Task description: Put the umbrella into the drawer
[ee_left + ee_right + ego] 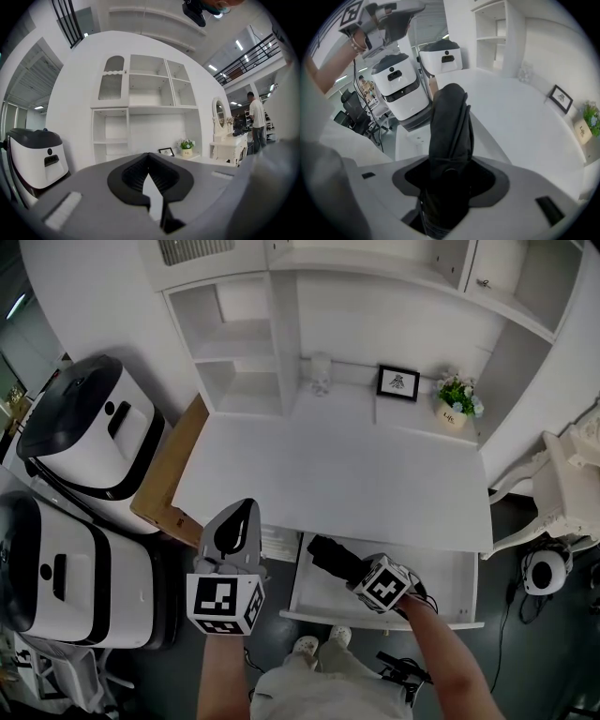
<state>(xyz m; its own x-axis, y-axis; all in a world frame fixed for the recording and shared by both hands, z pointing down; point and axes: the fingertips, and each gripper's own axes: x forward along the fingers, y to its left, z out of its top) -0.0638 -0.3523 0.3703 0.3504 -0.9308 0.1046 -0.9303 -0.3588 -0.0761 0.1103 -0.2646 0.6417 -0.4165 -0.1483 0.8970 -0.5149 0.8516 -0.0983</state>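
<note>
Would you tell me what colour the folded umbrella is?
The umbrella is black; clearest in the right gripper view.

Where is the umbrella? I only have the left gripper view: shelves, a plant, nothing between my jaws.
Observer: The right hand-held gripper is shut on the umbrella, which is folded and black.
Operator: Is the drawer open?
Observer: Yes, the drawer is pulled out from under the desk.
Operator: How close is the umbrella to it?
Observer: In the head view it is over the drawer's left part, with its free end toward the desk. I cannot tell whether it touches the drawer.
</note>
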